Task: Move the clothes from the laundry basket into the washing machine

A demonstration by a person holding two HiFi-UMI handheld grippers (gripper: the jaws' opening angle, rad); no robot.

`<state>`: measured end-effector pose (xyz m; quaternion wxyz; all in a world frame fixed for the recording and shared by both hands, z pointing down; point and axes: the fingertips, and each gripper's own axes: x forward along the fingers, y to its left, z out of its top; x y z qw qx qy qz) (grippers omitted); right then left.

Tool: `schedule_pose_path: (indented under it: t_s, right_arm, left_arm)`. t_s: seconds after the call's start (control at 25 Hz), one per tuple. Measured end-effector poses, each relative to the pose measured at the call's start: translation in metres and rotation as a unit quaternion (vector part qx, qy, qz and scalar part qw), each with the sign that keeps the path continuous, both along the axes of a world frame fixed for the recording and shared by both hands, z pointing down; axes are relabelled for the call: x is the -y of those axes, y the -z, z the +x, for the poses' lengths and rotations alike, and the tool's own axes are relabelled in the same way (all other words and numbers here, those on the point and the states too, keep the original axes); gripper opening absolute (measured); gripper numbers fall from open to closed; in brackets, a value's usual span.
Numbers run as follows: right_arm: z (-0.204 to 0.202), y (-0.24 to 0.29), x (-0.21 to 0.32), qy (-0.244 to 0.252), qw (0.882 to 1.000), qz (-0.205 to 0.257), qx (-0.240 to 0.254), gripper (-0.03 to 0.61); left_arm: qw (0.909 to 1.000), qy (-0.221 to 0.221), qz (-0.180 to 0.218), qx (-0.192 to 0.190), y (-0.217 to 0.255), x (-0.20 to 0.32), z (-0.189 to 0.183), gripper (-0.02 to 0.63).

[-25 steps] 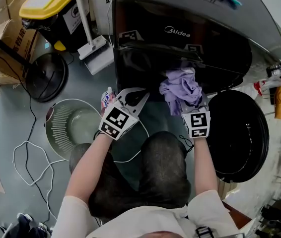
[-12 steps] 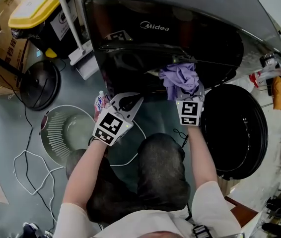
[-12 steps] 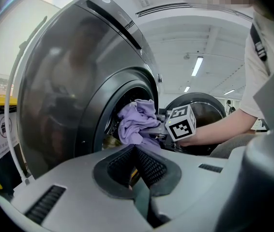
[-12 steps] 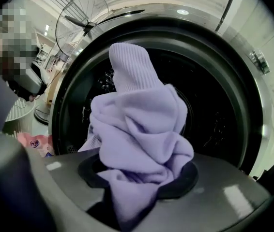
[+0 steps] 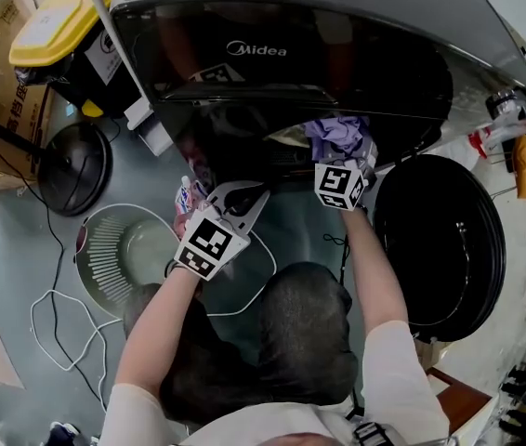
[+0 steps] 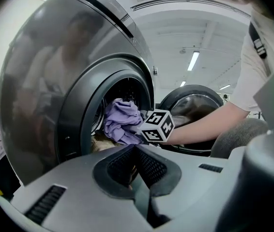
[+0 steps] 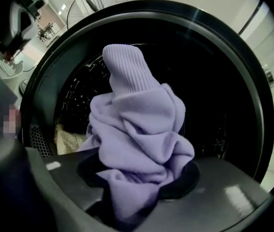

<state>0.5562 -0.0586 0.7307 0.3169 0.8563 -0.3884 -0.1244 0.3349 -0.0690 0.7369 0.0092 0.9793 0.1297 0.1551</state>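
Purple garment [image 7: 137, 144], bunched into a tall wad, held clamped in the jaws of the right gripper [image 7: 134, 197] at the very mouth of the washing machine [image 5: 356, 26]. Over the last second the right gripper has carried it from in front of the opening up to the threshold of the drum [image 7: 214, 105], so this piece is nearly delivered and probably needs only a push past the rim before release. A pale cloth [image 7: 68, 138] already lies inside. The left gripper [image 6: 136, 151] waits lower and to the left, jaws together with nothing between them. The round door [image 5: 440, 249] is swung wide to the right, out of the path (a trailing fold could still catch on the rim). Behind, the white laundry basket [image 5: 114, 240] sits on the floor, empty where visible, with a small bottle [image 5: 184, 195] and a loose cable [image 5: 54, 309] nearby.
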Motion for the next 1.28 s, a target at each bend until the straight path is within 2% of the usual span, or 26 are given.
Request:
schedule_pose_path:
  t_s: [0.32, 0.4, 0.44, 0.52, 0.56, 0.64, 1.0, 1.28]
  right_arm:
    - [0.007, -0.012, 0.018, 0.003, 0.998, -0.030, -0.048, 0.244]
    - [0.018, -0.014, 0.023, -0.006, 0.999, -0.028, -0.034, 0.244]
    - [0.027, -0.020, 0.029, -0.005, 0.999, -0.033, -0.002, 0.267]
    - [0.038, -0.039, 0.041, 0.002, 0.996, -0.057, 0.074, 0.584]
    - [0.037, -0.043, 0.042, 0.005, 0.994, -0.067, 0.088, 0.588]
    - [0.031, -0.043, 0.036, 0.010, 0.994, -0.074, 0.080, 0.588]
    - [0.016, -0.048, 0.016, 0.017, 0.994, -0.070, 0.088, 0.586]
    - [0.002, -0.049, 0.008, 0.017, 0.991, -0.067, 0.112, 0.586]
  left_arm:
    - [0.9998, 0.020, 0.005, -0.001, 0.000, 0.014, -0.004, 0.006]
    - [0.9997, 0.025, 0.006, 0.000, 0.000, 0.017, -0.005, 0.006]
    - [0.9996, 0.027, 0.005, 0.000, 0.000, 0.019, -0.006, 0.006]
    - [0.9995, 0.030, 0.004, 0.002, -0.001, 0.020, -0.007, 0.006]
    - [0.9995, 0.030, 0.006, 0.003, -0.002, 0.019, -0.007, 0.006]
    - [0.9995, 0.028, 0.010, 0.006, -0.004, 0.018, -0.007, 0.006]
    - [0.9996, 0.028, 0.008, 0.006, -0.006, 0.020, -0.005, 0.006]
    - [0.9995, 0.030, 0.010, 0.003, -0.004, 0.023, -0.007, 0.006]
